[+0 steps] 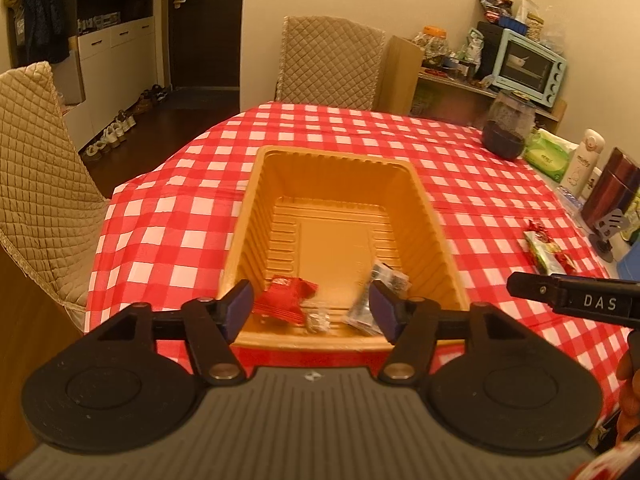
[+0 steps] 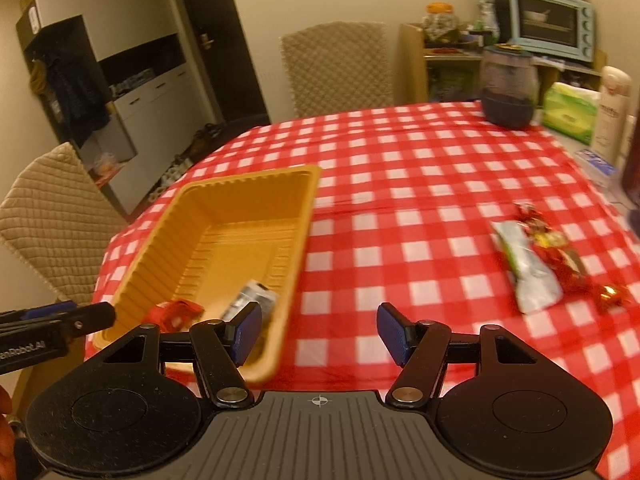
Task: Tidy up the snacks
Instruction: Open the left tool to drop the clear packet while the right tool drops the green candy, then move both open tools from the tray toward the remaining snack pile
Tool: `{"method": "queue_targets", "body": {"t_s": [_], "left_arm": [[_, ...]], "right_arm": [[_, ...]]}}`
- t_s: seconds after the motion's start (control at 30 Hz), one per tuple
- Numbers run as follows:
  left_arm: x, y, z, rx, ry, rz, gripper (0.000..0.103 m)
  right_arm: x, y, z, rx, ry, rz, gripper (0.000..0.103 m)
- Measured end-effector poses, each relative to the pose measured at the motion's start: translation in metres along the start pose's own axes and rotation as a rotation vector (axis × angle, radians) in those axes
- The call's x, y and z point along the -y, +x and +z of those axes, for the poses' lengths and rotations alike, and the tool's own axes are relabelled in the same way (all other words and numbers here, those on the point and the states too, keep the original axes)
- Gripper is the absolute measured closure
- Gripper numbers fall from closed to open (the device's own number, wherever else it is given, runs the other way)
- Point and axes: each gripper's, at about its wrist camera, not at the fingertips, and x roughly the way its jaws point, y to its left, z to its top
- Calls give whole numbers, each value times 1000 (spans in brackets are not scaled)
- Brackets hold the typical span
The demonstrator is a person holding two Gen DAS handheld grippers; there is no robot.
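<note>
Both grippers' fingers stand released, nothing between them. Left gripper (image 1: 312, 310) hangs over the orange tray's (image 1: 256, 184) near rim; right gripper (image 2: 319, 332) just beside its right wall, bare checked surface (image 2: 400, 200) ahead, loose snacks (image 2: 532, 264) to its right.

Both wrist views tilted down, sharing tray (image 1: 256, 200); right blurry

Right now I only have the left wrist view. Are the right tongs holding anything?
Observer: No. The right tongs are open, with nothing between the pads and only checked cloth below.
Operator: What lies outside the tray?
Observer: A silver-green packet, red-gold wrappers against it, and a small gold sweet lying nearer and apart. Your view lacks that last one.
</note>
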Motion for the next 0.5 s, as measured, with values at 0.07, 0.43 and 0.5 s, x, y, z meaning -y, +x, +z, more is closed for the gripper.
{"method": "queue_targets", "body": {"t_s": [0.07,0.43,0.5], "left_arm": [[8,-6,-2,0,9,-9,39],[67,-30,-11,40,52,-80,12],[77,-31,-11,43,55,-101,11]], "right_arm": [[7,-11,-3,9,12,-14,39],[40,-66,-13,54,5,-115,39],[49,-74,-15,57,8,-137,39]]}}
